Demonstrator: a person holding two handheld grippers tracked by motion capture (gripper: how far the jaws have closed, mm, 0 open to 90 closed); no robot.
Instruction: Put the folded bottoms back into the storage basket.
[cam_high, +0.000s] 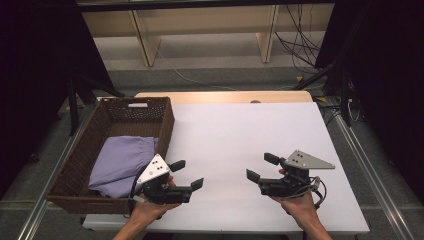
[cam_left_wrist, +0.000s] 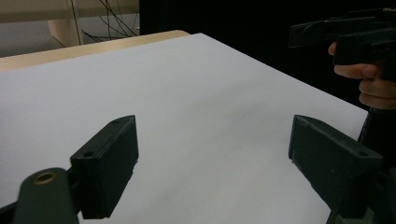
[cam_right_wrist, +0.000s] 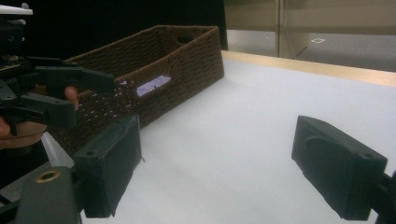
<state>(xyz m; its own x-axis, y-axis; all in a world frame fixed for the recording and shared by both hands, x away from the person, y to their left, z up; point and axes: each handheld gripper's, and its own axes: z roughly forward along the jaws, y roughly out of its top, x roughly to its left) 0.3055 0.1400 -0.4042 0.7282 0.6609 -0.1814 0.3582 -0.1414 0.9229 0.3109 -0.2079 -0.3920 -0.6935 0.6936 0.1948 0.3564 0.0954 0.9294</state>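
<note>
the lilac cloth (cam_high: 121, 162) lies folded in the wicker basket (cam_high: 165, 126) at the table's (cam_high: 240, 130) left. the left gripper (cam_high: 189, 175) hovers just beside the basket, jaws spread, empty — the right gripper (cam_high: 262, 167) likewise, well apart. reaching in, a jaw might snag the basket's woven wall — dragging it along.

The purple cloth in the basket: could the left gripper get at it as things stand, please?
Probably yes: the left gripper is open beside the basket, whose top is open, and the purple cloth lies uncovered; it must only clear the wall.
</note>
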